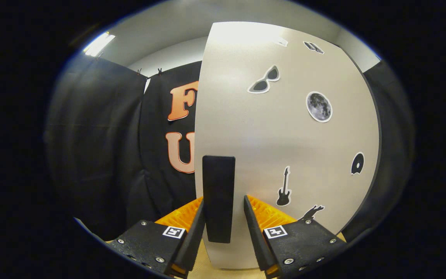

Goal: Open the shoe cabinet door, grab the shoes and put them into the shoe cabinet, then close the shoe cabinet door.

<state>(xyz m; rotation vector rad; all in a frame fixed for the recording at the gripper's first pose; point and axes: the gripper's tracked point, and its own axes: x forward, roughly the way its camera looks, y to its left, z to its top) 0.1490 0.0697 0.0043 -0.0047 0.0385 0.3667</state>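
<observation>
The gripper has its two fingers set either side of the tall black rectangular handle on the pale grey sticker-dotted shoe cabinet door, close against it, though whether both press on it I cannot tell. This looks like the door step, opening or closing I cannot say. Next, a firm pinch, then a swing along the door's arc.

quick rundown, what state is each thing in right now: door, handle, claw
light grey shoe cabinet door with stickers: close ahead; whether swung open or closed cannot be told from this view
black upright bar handle: on the door near its edge, between the claw's fingers
claw: fingers either side of the handle, left one about touching, right one with a gap
</observation>
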